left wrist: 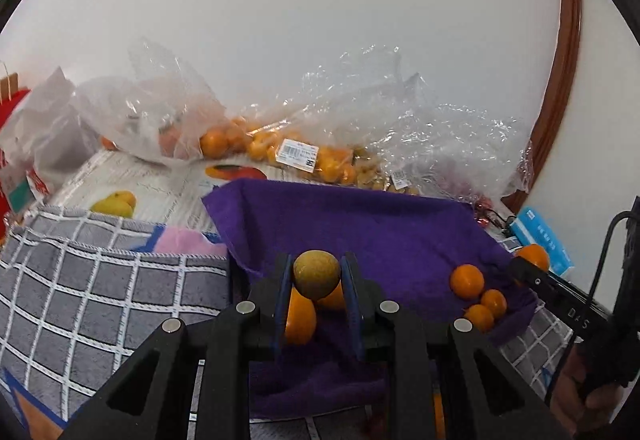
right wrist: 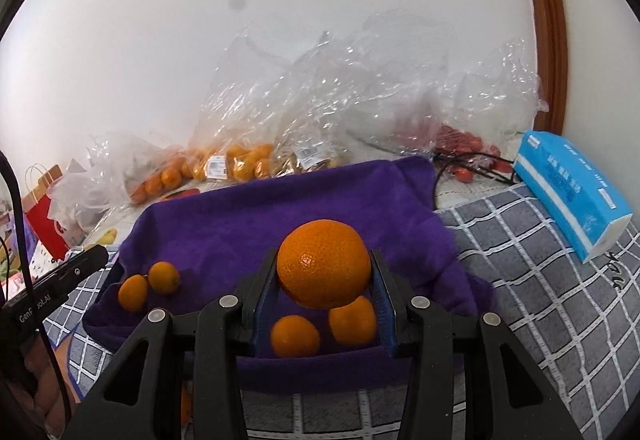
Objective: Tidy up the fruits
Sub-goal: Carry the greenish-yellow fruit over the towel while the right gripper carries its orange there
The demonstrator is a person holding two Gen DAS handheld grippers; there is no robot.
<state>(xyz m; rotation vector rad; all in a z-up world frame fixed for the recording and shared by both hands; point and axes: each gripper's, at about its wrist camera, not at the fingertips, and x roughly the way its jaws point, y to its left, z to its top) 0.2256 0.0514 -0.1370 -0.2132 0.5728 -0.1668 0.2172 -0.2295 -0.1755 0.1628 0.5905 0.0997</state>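
Bagged fruit [left wrist: 256, 148] blurred behind crinkled plastic; label [left wrist: 298, 154] unreadable.

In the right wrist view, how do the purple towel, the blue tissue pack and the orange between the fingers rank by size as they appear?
1. purple towel, clearly largest.
2 and 3. blue tissue pack and big orange look alike in size; the orange is nearer the camera, so I won't rank them.

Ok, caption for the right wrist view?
Right gripper holding a large orange above small oranges on a purple towel.
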